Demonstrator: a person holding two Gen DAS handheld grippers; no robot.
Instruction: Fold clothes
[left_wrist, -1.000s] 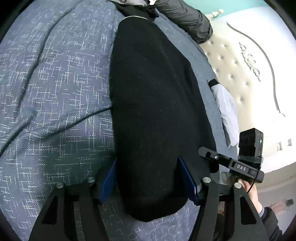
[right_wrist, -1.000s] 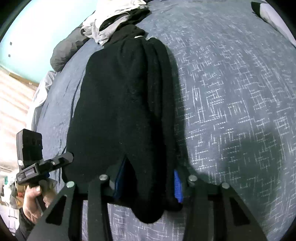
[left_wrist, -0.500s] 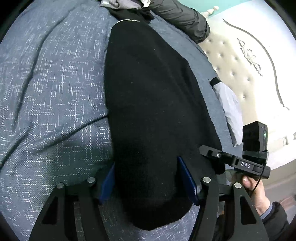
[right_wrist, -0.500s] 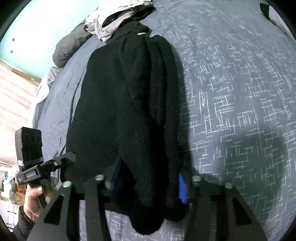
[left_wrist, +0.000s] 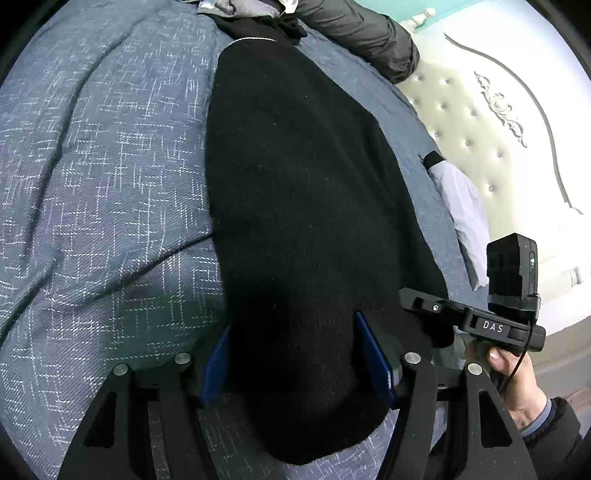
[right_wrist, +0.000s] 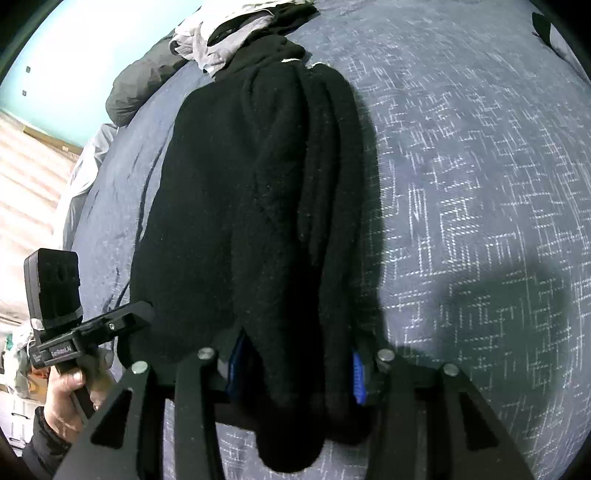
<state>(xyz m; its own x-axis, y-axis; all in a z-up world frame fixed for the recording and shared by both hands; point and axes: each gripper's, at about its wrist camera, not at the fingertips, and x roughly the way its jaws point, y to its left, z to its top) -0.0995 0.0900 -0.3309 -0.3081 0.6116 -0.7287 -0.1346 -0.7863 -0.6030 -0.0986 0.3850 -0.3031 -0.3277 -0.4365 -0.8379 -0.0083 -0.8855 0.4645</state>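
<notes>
A black knit garment (left_wrist: 295, 206) lies lengthwise on the blue-grey bed cover (left_wrist: 103, 192), folded into a long strip. My left gripper (left_wrist: 295, 365) is shut on its near edge, the cloth bunched between the blue pads (left_wrist: 369, 354). My right gripper (right_wrist: 295, 362) is shut on the other near corner of the same garment (right_wrist: 251, 206), where the folded layers show as ridges. The near edge hangs over both grippers and hides the fingertips. Each view shows the other gripper beside it, at the right in the left wrist view (left_wrist: 476, 321) and at the left in the right wrist view (right_wrist: 85, 332).
A pile of grey and white clothes (right_wrist: 225, 33) and a dark jacket (left_wrist: 358, 29) lie at the far end of the bed. A pale pillow (left_wrist: 458, 206) and a cream tufted headboard (left_wrist: 498, 140) are on the right of the left wrist view.
Both grippers have drawn the garment's near edge toward me and a little upward. More cloth now drapes over the fingers. The grip has not changed.
</notes>
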